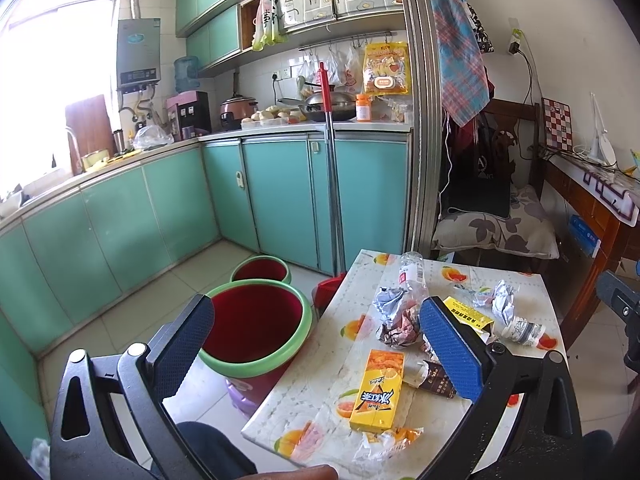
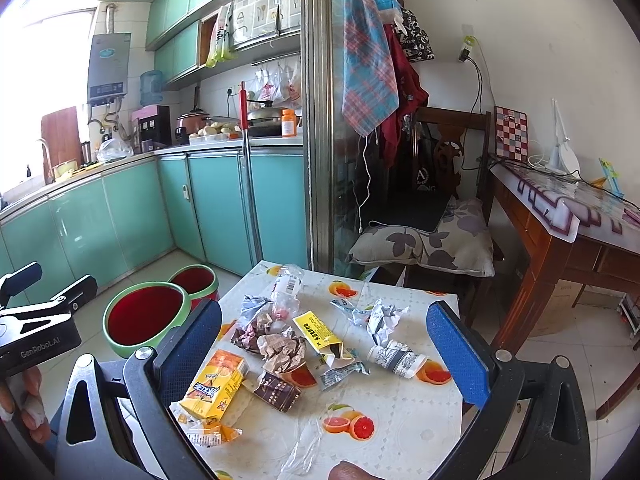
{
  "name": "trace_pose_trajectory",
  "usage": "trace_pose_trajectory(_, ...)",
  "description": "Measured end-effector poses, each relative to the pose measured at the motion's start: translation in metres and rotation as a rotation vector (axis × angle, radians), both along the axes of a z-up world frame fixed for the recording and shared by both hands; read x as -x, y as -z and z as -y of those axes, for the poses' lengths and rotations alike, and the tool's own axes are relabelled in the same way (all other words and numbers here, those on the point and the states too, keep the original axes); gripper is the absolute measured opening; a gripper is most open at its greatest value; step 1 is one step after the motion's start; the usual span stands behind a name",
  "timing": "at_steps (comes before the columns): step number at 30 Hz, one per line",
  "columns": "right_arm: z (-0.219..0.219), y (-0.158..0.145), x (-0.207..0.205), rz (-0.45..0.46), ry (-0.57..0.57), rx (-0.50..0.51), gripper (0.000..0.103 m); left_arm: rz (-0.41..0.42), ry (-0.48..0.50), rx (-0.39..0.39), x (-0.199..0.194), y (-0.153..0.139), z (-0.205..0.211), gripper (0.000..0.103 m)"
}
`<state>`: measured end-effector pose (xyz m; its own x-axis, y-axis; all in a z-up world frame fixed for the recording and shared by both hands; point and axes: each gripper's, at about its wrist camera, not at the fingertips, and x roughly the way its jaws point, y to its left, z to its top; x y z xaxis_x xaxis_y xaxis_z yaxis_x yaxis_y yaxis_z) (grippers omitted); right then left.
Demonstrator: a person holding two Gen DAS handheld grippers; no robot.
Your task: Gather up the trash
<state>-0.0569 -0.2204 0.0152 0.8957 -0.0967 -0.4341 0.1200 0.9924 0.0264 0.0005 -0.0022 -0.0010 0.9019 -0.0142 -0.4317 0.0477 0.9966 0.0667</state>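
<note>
2 wrist views, above the table near edge, facing the kitchen, left one nearer the bin, sharing littered tabletop

Daylight is being poured in through the window at upper left — blown out to white — while straight lines are being bent by fisheye distortion.

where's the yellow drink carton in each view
Left wrist view: the yellow drink carton lies low and centre-right, on the near part of the table, between the two blue fingers.
Right wrist view: the carton sits lower left of centre, just right of the near blue finger.
Shared landmark: the green-rimmed red bin stands on the floor left of the table in both.
</note>
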Motion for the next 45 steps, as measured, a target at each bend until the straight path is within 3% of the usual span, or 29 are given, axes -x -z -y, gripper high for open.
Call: trace_pose_trajectory(45, 0.0004, 0.0076, 0.0025, -0.009, 0.02, 0.005, 0.103, -0.022, 0.014, -0.001, 0.0022, 0.0059, 0.0047, 0.103)
